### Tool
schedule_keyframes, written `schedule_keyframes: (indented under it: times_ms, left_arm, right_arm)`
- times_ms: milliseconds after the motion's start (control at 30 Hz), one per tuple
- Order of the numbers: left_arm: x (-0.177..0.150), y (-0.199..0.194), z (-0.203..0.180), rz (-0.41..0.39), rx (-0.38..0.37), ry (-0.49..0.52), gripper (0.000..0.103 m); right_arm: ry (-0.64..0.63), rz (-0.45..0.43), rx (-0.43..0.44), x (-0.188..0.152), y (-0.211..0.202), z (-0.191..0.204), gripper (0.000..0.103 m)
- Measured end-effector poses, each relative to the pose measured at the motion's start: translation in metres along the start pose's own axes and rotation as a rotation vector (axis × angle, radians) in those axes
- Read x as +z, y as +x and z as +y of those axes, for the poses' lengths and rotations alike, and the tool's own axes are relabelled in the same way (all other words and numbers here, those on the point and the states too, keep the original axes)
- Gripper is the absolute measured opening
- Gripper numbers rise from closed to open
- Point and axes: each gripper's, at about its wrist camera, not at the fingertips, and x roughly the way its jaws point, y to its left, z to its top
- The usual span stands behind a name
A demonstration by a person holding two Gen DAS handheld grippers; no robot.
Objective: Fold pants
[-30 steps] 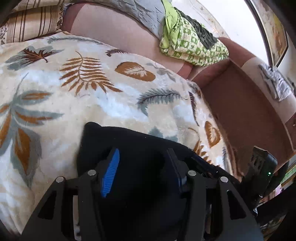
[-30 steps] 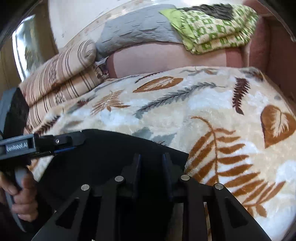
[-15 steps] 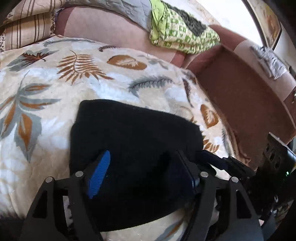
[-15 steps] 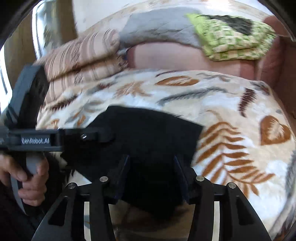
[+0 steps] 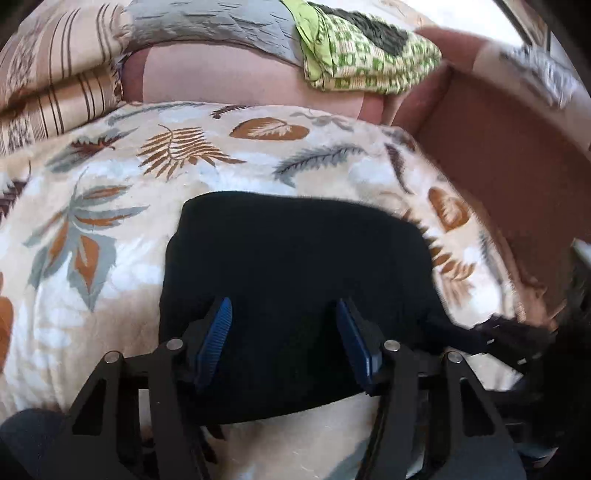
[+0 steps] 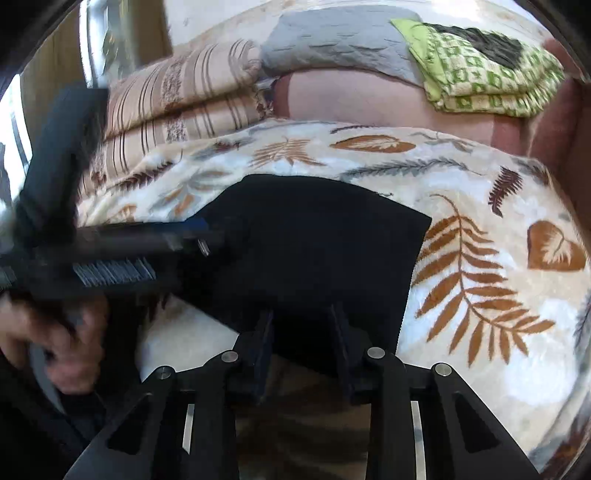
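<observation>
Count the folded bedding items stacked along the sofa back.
3: the striped blanket at the left, the grey quilt in the middle, the green checked blanket at the right. Others may be hidden.

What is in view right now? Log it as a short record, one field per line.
surface: leaf-print blanket on a couch
garment: black pants, folded into a compact block, lying flat on the blanket
left gripper: open, over the near edge of the pants, gripping nothing
right gripper: open, at the near edge of the pants, gripping nothing
behind: striped pillows, grey quilt, green cloth on the backrest
hand: on the left gripper's handle, blurred
</observation>
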Motion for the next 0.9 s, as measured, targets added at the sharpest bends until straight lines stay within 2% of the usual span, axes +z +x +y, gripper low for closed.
schedule_keyframes:
  times_ms: [200,567,700,733,800,833,867,900]
  left_arm:
    - [-0.003,0.001,-0.001,0.007,0.024,0.023,0.057]
    - [-0.004,0.001,-0.003,0.006,0.027,0.028,0.057]
    - [-0.003,-0.001,-0.001,0.004,0.010,0.013,0.057]
    - [-0.001,-0.005,0.002,-0.003,-0.011,-0.008,0.057]
    - [0.007,-0.020,0.014,-0.042,-0.058,-0.058,0.057]
    - [0.013,-0.032,0.024,-0.091,-0.063,-0.091,0.058]
    - [0.019,-0.044,0.038,-0.149,-0.052,-0.138,0.065]
    - [0.023,-0.050,0.050,-0.173,-0.042,-0.182,0.071]
  right_arm:
    - [-0.041,-0.009,-0.036,-0.003,0.003,0.008,0.034]
    - [-0.032,-0.019,-0.023,-0.010,0.004,0.008,0.037]
    - [-0.015,-0.041,0.032,-0.009,0.002,0.008,0.052]
    - [-0.014,-0.053,0.049,-0.008,-0.002,0.009,0.055]
    - [0.014,-0.109,0.051,-0.005,-0.015,0.004,0.055]
    - [0.062,-0.162,0.043,-0.004,-0.024,-0.005,0.055]
    - [0.118,-0.196,0.039,-0.005,-0.029,-0.016,0.056]
    - [0.193,-0.216,0.030,-0.006,-0.033,-0.029,0.060]
